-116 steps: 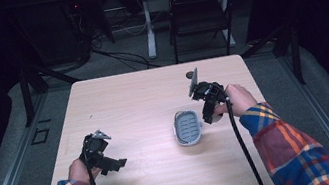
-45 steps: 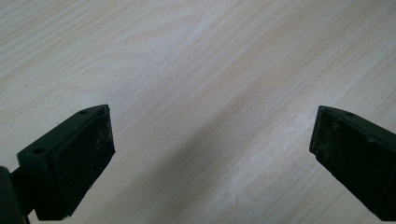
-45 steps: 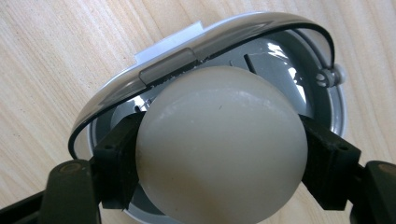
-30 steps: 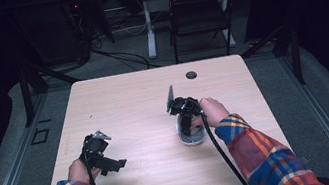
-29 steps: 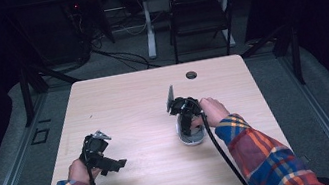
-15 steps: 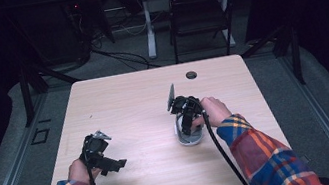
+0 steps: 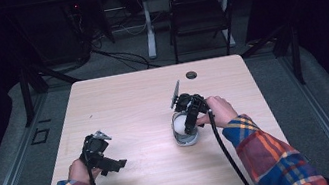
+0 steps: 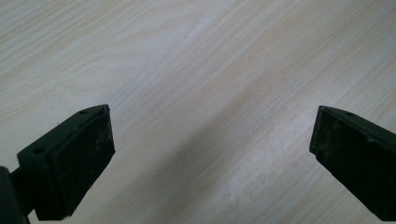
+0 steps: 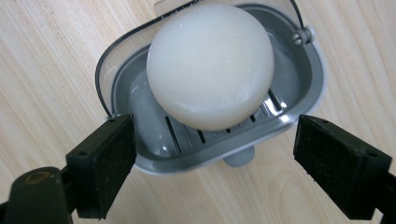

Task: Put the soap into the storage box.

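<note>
A: Where was the round white soap bar?
B: In the grey slotted plastic soap dish, released. The right gripper had just been opening, nothing clamped; it likely needed to withdraw upward.
A: The left gripper?
B: Wide apart, empty, over the pale wooden table.

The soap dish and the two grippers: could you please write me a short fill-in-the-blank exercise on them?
1. The round white soap lies in a grey ____.
2. The right gripper has jaws that stand ____, with nothing pressed between them.
3. The left gripper looks down on bare ____.

Missing words: soap dish; open; table
</note>
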A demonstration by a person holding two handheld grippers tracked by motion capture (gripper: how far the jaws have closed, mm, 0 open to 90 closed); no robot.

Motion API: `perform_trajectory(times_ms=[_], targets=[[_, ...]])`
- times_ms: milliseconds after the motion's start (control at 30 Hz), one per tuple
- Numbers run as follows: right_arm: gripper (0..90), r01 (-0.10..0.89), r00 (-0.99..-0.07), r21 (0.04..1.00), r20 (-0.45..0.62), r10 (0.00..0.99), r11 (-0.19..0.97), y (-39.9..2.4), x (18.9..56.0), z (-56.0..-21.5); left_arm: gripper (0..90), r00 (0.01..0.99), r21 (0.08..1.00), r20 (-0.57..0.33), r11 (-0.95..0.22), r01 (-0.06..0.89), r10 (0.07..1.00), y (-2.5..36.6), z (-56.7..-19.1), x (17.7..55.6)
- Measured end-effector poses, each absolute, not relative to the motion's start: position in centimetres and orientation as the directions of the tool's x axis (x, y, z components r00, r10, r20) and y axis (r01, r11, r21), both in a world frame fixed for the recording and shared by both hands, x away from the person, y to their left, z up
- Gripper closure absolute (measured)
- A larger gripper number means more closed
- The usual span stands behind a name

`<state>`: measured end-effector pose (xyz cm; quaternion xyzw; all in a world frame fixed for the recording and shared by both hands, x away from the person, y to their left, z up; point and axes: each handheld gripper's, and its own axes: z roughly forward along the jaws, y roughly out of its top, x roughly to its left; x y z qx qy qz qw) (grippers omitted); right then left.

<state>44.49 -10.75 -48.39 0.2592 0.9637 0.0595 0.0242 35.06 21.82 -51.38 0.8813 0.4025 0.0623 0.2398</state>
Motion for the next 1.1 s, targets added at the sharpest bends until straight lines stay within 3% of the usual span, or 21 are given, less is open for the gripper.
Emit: perform_trajectory(times_ms=[600, 1100], targets=[[2.2, 0.549, -0.824, 0.177, -0.049, 0.564, 0.817, -15.7, 42.7, -46.3, 0.0, 0.668, 0.471, -0.081, -0.562, 0.679, 0.74, 21.7, -51.4, 35.0], [1.0, 0.618, -0.767, 0.184, -0.072, 0.637, 0.765, -20.8, 40.9, -46.6, 0.0, 0.67, 0.466, -0.081, -0.566, 0.68, 0.738, 21.7, -51.4, 35.1]])
